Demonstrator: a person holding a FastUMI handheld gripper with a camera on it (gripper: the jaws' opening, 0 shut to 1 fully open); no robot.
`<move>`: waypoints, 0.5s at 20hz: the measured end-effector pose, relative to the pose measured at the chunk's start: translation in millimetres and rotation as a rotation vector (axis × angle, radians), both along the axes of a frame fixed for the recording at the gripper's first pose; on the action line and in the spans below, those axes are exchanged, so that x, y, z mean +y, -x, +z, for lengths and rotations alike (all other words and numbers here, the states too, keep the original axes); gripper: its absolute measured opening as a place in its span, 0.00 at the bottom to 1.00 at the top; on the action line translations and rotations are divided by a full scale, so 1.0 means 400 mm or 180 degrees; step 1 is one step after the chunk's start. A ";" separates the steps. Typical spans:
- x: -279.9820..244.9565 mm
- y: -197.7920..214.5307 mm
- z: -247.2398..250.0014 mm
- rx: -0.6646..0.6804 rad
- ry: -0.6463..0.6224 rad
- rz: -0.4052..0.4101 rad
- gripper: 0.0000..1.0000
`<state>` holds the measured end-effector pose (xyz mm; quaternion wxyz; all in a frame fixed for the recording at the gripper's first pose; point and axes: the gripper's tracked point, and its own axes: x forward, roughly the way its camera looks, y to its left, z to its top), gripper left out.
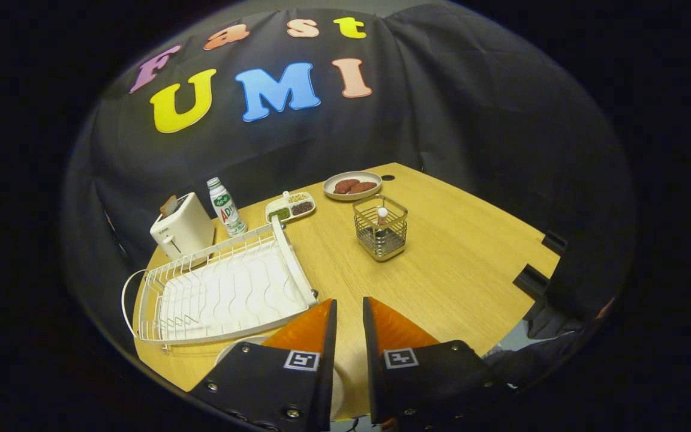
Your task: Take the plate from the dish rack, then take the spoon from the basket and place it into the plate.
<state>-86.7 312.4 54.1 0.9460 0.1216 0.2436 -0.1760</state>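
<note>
My gripper [349,312] hangs above the near edge of the wooden table [471,270], its two fingers parted by a narrow gap with nothing between them, so it holds nothing. Under the left finger lies the white plate [231,351], flat on the table just this side of the dish rack; most of it is hidden by the finger, and a sliver of its rim shows again at the gap. At about ten o'clock from my fingertips sits the white wire dish rack [225,294], no dishes in it, its near corner almost touching the tip of the left finger. At one o'clock, well beyond the fingers, stands the square wire basket [380,228] with the spoon [382,217] upright inside, its pale handle end poking up in the middle. Beyond the rack at eleven o'clock is a white toaster [182,231] with something brown in its slot, and just beside it a plastic bottle [225,207] with a green label. At twelve o'clock lies a small divided dish [290,207] of grains, and past it, near the far edge, a plate of reddish-brown patties [352,185]
</note>
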 end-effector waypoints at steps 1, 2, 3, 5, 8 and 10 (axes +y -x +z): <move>-0.013 -0.010 0.007 -0.0006 0.0059 -0.0018 0.25; -0.024 -0.019 0.017 -0.0014 0.0110 -0.0036 0.25; -0.036 -0.029 0.024 -0.0014 0.0155 -0.0055 0.25; -0.063 -0.050 0.040 -0.0017 0.0232 -0.0092 0.25; -0.107 -0.087 0.060 -0.0034 0.0305 -0.0175 0.25; -0.134 -0.112 0.065 -0.0042 0.0309 -0.0229 0.25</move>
